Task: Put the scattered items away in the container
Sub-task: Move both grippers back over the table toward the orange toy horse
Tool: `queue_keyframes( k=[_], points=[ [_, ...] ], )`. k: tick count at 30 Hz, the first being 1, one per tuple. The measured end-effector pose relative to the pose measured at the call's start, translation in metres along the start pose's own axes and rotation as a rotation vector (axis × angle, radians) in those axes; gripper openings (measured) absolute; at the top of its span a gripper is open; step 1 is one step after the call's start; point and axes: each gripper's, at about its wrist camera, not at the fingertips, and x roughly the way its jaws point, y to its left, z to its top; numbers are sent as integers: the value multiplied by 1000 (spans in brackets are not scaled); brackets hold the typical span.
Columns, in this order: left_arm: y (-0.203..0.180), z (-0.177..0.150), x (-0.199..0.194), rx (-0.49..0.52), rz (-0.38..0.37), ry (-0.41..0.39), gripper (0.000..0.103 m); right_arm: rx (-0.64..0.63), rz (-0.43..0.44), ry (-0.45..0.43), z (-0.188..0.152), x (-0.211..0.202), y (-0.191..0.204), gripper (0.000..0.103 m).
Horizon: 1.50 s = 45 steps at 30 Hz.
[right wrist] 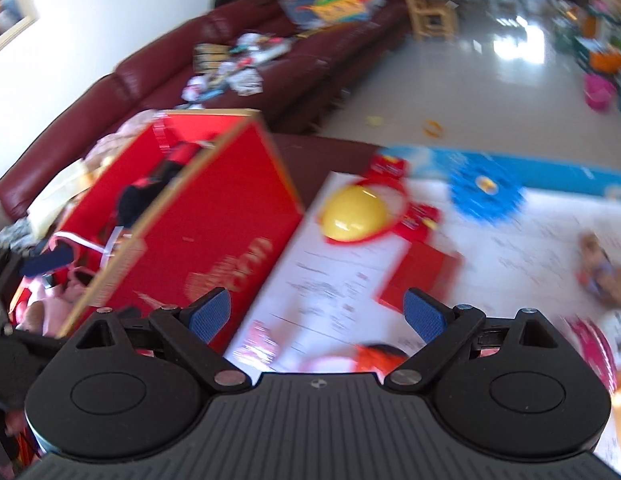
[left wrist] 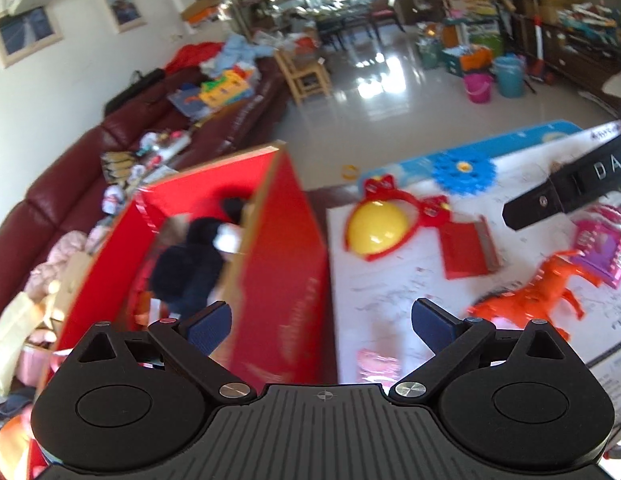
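Note:
A tall red box (left wrist: pixel 278 264) (right wrist: pixel 198 236) stands at the left of a white sheet-covered table (left wrist: pixel 390 280) (right wrist: pixel 334 280); a black soft toy (left wrist: pixel 190 264) lies inside it. On the table lie a yellow dome in a red ring (left wrist: pixel 374 228) (right wrist: pixel 356 212), a blue gear (left wrist: pixel 464 170) (right wrist: pixel 486 192), a red card (left wrist: pixel 466 248) (right wrist: pixel 422 276), an orange toy horse (left wrist: pixel 538 296) and a pink-purple toy (left wrist: pixel 602 244). My left gripper (left wrist: pixel 320 320) hangs open over the box's right wall with nothing between its fingers. My right gripper (right wrist: pixel 316 312) is open and empty above the table's near left part.
A dark red sofa (left wrist: pixel 70 168) (right wrist: pixel 150 68) strewn with clutter runs behind the box. The other gripper's black body (left wrist: pixel 570 184) reaches in at the right of the left wrist view. Beyond the table is a shiny floor with buckets (left wrist: pixel 478 88) and a wooden chair (left wrist: pixel 306 76).

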Motion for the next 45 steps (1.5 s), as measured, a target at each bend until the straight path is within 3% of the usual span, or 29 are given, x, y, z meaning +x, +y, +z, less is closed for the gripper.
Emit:
queue_keyframes(
  k=[8, 15, 29, 45],
  points=[
    [-66, -6, 51, -7, -214, 163, 101, 169, -58, 46, -38, -4, -72, 95],
    [-108, -12, 74, 34, -237, 239, 101, 346, -67, 87, -74, -2, -120, 95],
    [-133, -11, 98, 48, -264, 305, 100, 319, -76, 121, -87, 5, -134, 95],
    [-149, -11, 125, -4, -321, 389, 84, 147, -139, 147, -94, 12, -131, 93]
  ],
)
